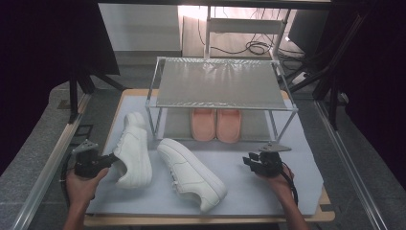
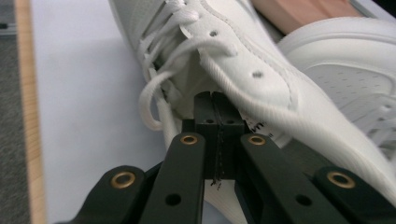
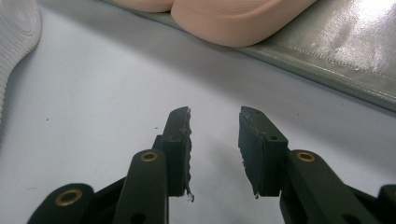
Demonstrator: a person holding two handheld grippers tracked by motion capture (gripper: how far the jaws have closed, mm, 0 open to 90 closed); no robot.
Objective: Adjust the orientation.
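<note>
We grip the left white leather lace-up sneaker (image 1: 133,152) at its side wall with our left gripper (image 1: 113,160), jaws pinched shut on the edge of the upper beside the laces. The shoe's long axis runs away from us, toe toward the silver wire-frame shoe rack (image 1: 221,82). Our right gripper (image 3: 214,122) hovers half open and empty over the pale grey mat (image 1: 249,182). The second white sneaker (image 1: 192,173) lies angled between both grippers; peach rubber slippers (image 1: 216,124) occupy the rack's lower tier.
</note>
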